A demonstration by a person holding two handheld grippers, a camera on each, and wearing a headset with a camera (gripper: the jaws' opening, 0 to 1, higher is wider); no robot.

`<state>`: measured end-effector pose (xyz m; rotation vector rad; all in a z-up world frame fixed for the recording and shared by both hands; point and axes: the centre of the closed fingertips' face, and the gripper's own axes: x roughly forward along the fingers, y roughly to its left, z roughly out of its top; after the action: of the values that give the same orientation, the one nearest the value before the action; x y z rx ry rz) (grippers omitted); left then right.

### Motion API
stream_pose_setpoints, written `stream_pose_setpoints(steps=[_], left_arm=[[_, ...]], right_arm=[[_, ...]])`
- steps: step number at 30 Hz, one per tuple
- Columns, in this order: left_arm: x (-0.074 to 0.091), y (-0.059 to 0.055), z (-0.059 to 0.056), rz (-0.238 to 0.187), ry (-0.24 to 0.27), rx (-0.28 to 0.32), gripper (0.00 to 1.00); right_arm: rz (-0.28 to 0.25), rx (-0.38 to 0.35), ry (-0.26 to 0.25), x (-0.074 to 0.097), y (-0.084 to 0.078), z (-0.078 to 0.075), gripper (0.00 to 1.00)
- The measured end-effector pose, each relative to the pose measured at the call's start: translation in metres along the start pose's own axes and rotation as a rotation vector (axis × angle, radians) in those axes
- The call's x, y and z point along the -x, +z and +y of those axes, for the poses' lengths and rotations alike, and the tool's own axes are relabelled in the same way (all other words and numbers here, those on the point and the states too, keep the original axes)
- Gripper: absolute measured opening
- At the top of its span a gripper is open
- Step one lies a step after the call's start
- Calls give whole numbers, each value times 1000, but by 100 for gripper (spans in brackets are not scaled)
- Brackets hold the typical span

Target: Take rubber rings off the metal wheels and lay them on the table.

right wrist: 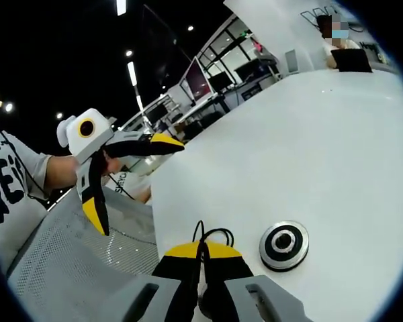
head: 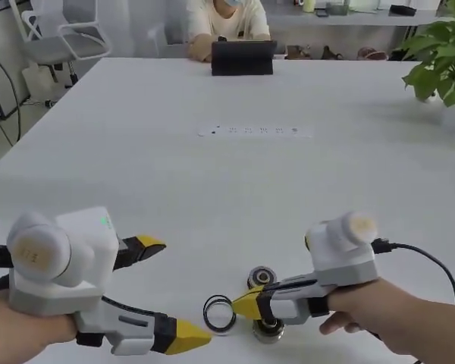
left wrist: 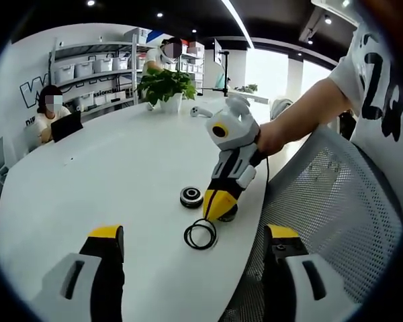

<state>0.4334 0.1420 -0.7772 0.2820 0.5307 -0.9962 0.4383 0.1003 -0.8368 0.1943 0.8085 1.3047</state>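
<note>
The white worktop (head: 227, 182) is stretching away ahead of both claws. The left claw (head: 168, 291) is hovering above it with its jaws standing wide apart and gripping nothing; the right claw (head: 244, 303) is pointing across toward it with its jaws pressed together, tip low over the surface. One metal wheel (head: 262, 277) is lying just beyond the right claw's tip, and its dark outer band suggests that its rubber is not yet off; a second wheel (head: 269, 331) is sitting directly beneath the right claw's jaws, mostly hidden. The rubber rings (head: 218, 312), thin black loops, are lying flat on the worktop right at the right claw's tip, between the two claws; I cannot tell whether that tip is pinching an edge of them or merely touching.

This is looking like the laying-down step, with the loops already on the surface. The next move is probably calling for the right claw to clear the loops, one claw to be steadying the wheel beyond it, and the other to be catching the band's edge and peeling it off without dragging the wheel.
</note>
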Motion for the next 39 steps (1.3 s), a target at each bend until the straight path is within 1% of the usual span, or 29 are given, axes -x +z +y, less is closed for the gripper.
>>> stream_pose_setpoints(steps=[5, 8, 26, 35, 39], left_arm=[[-1, -2, 0, 5, -1, 2, 83], [-1, -2, 1, 7, -1, 2, 83], [-2, -6, 0, 18, -2, 11, 82], [-2, -8, -1, 24, -5, 16, 82], [-3, -9, 0, 26, -4, 19, 82]], right_arm=[[20, 9, -3, -2, -3, -1, 0], [36, 30, -17, -3, -5, -2, 0], [29, 51, -67, -3, -3, -12, 0], [47, 59, -95, -5, -5, -18, 0], [46, 66, -102, -6, -3, -19, 1]])
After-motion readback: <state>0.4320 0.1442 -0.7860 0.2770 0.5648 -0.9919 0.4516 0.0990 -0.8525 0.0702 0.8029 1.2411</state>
